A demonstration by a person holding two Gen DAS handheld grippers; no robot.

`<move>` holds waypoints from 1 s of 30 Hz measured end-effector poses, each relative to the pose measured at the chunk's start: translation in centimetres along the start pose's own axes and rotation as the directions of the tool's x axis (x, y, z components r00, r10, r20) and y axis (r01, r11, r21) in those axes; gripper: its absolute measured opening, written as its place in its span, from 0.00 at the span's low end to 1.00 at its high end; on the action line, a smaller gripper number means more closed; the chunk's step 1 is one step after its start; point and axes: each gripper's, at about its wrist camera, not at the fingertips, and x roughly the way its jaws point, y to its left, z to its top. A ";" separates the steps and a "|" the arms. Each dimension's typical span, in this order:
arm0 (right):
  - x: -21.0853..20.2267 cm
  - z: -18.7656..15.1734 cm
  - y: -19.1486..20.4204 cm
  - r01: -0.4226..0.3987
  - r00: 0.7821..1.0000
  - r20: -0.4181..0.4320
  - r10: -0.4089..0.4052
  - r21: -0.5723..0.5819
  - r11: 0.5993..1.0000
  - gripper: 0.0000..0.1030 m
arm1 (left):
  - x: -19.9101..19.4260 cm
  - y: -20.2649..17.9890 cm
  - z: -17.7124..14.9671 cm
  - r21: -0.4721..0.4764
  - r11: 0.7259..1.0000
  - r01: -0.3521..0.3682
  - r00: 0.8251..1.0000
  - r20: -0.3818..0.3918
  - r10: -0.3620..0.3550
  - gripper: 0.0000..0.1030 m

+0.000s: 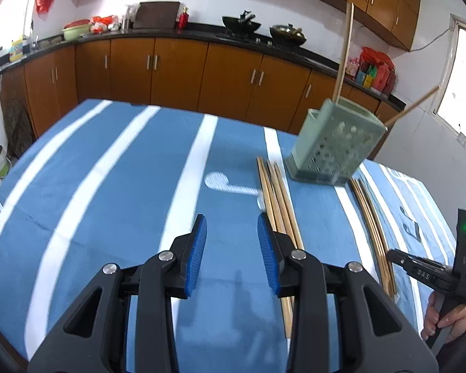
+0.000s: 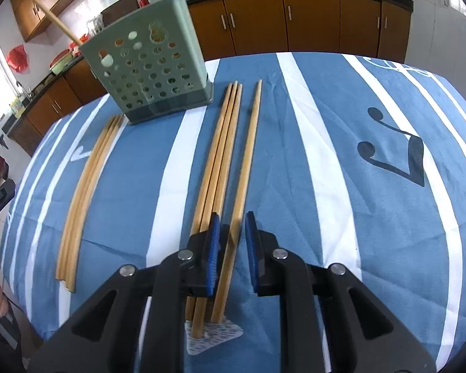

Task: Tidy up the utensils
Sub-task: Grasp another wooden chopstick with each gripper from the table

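**Operator:** Right wrist view is consulted first. What failure is to be expected from here?

**Inspector:** A single chopstick is seen running between the blades of the right gripper. A gap can be seen on both sides, so the blades are narrowly apart and nothing is clamped yet; contact with the left blade cannot be ruled out. Just to the left, a bundle of three chopsticks lies partly under the left blade. If the blades are closed off-centre, it is judged that a second stick could be caught, or the single one rolled out across the blue striped cloth.

**Operator:** And the holder?

**Inspector:** A green perforated holder stands at the far side of the table, with two sticks already leaning in it. It is judged that a careless drop could tip it, or the stick could miss the mouth.

**Operator:** What is recorded for the other claw?

**Inspector:** The left gripper is shown with blades apart, empty, above bare cloth. A further group of chopsticks lies just to its right, untouched.
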 end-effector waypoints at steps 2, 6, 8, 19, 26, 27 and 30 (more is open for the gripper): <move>0.1 0.0 0.0 0.023 1.000 0.000 -0.023 -0.017 1.000 0.13 | 0.3 -0.4 -0.5 0.006 1.000 0.011 1.000 -0.014 -0.011 0.34; 0.0 0.2 -0.6 0.067 0.998 0.018 -0.066 -0.018 0.998 0.08 | 1.0 -1.2 -1.3 0.021 0.999 0.036 0.998 -0.044 -0.035 0.34; 0.1 0.4 -1.3 0.094 0.995 0.025 -0.094 0.013 0.995 0.08 | 1.3 -1.7 -1.8 0.029 0.998 0.050 0.997 -0.056 -0.048 0.34; 0.1 0.5 -2.4 0.118 0.992 0.034 -0.120 0.036 0.992 0.08 | 3.8 -4.1 -3.9 0.101 0.991 0.089 0.983 -0.168 -0.071 0.20; 0.1 0.4 -2.2 0.121 0.992 0.036 -0.122 0.029 0.992 0.08 | 4.7 -4.4 -4.8 0.133 0.989 0.064 0.979 -0.199 -0.037 0.17; 0.1 0.4 -2.2 0.122 0.992 0.036 -0.123 0.028 0.992 0.08 | 4.7 -4.5 -4.7 0.139 0.988 0.060 0.980 -0.198 -0.032 0.16; 0.1 0.3 -2.0 0.118 0.992 0.036 -0.118 0.019 0.993 0.08 | 4.8 -4.6 -4.6 0.144 0.988 0.048 0.981 -0.194 -0.020 0.16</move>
